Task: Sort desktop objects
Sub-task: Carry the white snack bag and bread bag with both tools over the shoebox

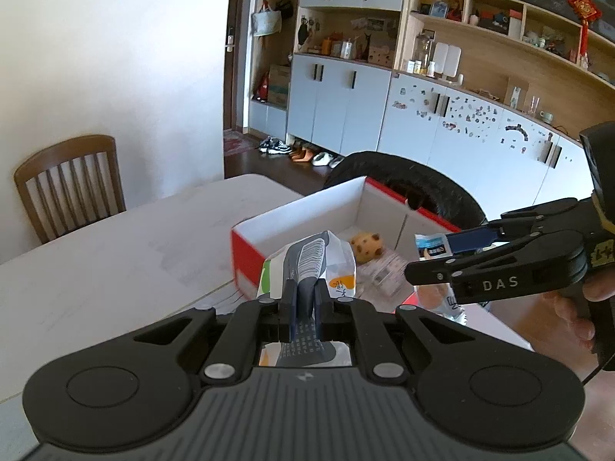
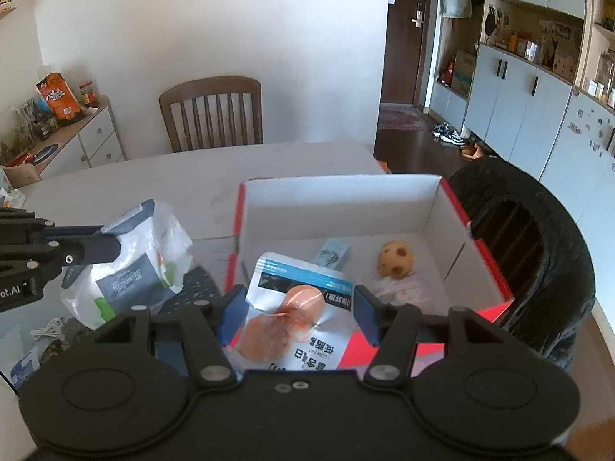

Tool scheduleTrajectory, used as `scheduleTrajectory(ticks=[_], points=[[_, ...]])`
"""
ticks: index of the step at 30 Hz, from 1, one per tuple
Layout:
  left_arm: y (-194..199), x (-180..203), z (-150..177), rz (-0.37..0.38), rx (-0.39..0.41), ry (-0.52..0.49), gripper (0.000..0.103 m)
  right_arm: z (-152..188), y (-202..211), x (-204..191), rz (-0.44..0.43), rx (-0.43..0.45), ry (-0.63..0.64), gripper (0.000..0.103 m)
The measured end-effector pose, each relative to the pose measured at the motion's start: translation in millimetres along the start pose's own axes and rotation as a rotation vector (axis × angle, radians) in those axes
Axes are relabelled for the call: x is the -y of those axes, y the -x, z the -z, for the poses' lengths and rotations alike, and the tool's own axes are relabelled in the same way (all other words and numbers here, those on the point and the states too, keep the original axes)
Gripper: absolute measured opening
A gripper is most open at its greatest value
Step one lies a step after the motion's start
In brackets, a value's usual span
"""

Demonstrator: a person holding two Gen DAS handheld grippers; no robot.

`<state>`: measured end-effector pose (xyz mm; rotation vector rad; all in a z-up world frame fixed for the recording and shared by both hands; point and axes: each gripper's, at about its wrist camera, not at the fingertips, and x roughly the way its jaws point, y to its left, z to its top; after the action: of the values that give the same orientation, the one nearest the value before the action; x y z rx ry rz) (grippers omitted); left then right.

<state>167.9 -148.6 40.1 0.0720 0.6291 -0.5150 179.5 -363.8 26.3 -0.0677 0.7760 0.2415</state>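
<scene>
The white snack pouch [image 2: 296, 307], with a blue strip and orange meat picture, sits between the spread fingers of the right gripper [image 2: 298, 309], over the near edge of the red box [image 2: 453, 207]. The left gripper [image 1: 306, 296] is clenched on a white-and-grey bag [image 1: 311, 261], at 9 o'clock from the box.

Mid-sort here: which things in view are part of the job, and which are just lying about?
In the job:
left gripper holding the white snack bag
right gripper, blue-topped pouch
red box
spotted ball

Lying about:
wooden chair
black chair
shoes

Left tongs [image 1: 306, 299] pinched nearly shut; right tongs [image 2: 298, 313] spread wide, held level alongside.
</scene>
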Motion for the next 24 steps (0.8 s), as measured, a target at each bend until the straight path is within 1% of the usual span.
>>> scheduleTrajectory(ticks=[6,17,24], points=[[-15.4,19.6,-12.2,0.006,-0.003,-0.005,0.007,-7.2,-1.9,22.7,-0.001,0.011,0.014,0.059],[-48.3,43.1,-33.9,0.002,-0.007,-0.022,0.007,-26.1,-12.9,71.2,0.023,0.041,0.021,0.059],[-85.1,50.5,-47.2,-0.004,-0.050,-0.012,0.007,-40.3,-37.8,93.3,0.047,0.040,0.031,0.059]])
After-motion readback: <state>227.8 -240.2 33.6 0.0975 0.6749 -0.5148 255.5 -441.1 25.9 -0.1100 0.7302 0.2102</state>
